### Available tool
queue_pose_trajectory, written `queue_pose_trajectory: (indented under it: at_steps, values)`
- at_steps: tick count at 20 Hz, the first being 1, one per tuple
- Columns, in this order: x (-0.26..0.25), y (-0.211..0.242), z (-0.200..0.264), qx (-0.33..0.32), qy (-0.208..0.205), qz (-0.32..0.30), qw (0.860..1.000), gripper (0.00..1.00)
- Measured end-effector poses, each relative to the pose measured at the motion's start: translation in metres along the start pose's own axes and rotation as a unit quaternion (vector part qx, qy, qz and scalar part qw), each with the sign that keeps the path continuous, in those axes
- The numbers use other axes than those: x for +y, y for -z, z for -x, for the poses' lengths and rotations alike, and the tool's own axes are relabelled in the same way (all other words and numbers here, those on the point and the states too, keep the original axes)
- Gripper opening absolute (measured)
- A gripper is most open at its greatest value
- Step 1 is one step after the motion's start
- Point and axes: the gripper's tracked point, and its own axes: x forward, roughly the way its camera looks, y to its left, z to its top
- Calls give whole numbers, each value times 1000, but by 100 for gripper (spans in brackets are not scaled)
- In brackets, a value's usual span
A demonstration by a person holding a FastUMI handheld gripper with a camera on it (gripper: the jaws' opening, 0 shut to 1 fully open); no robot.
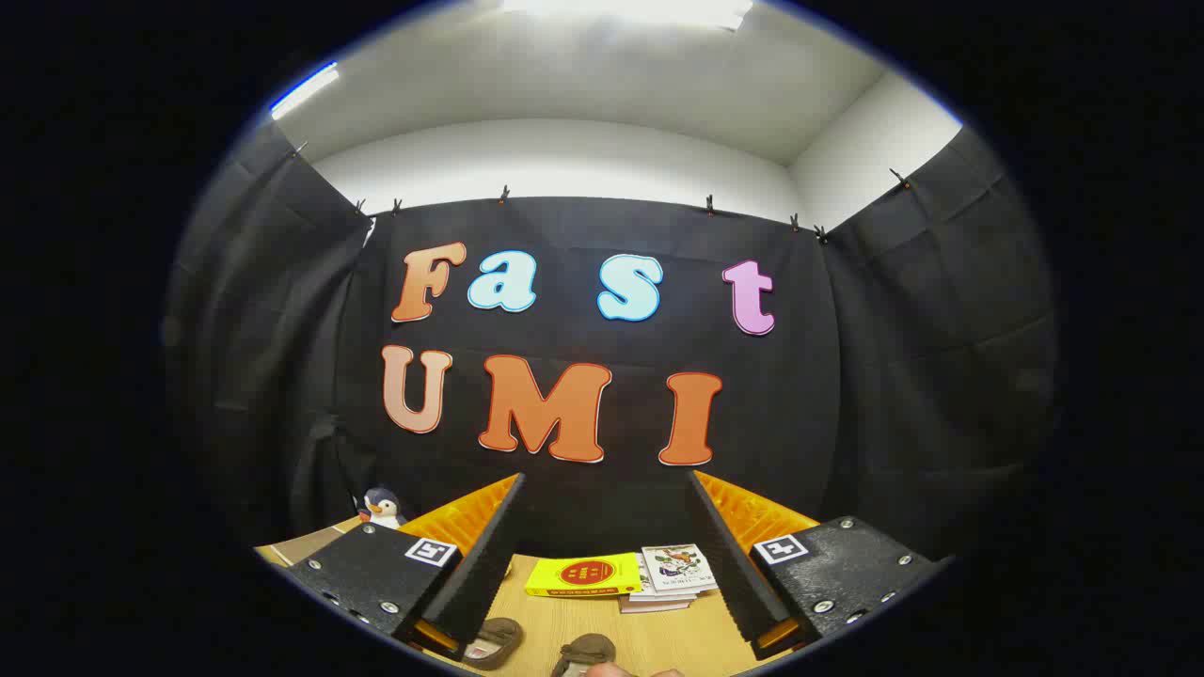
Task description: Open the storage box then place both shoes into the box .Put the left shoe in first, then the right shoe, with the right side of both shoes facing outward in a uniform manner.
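The tongs [607,484] are held level above the worktop [658,635] and aimed straight at the booth's back wall, so that much of the wall and the ceiling are taken in. The two fingers [484,555] are spread wide apart, with nothing gripped between them.

Two brown shoes are seen low between the fingers, close beneath the tongs. The first shoe [494,641] lies just beside the base of the left finger; the second shoe [585,651] lies near it, towards the middle of the gap. Only the upper part of each shoe is shown, so which is the left shoe and which the right cannot be told. A small part of a hand [616,670] is visible just beside the second shoe.

Beyond the shoes, between the fingers, a yellow book [583,574] is laid flat on the worktop. A small stack of booklets [673,574] rests just beside it, against the right finger. A toy penguin [382,508] stands at the far end of the worktop, outside the left finger, near the wall.
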Motion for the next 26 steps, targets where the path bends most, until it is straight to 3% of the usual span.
queue_pose_trajectory:
  at_steps: [17,22,26]
  values:
    - [-7,8,-18,5,-6,1,1000,99]
    - [-14,5,-21,2,14,20,1000,99]
    - [-3,4,-19,-6,3,34,999,99]
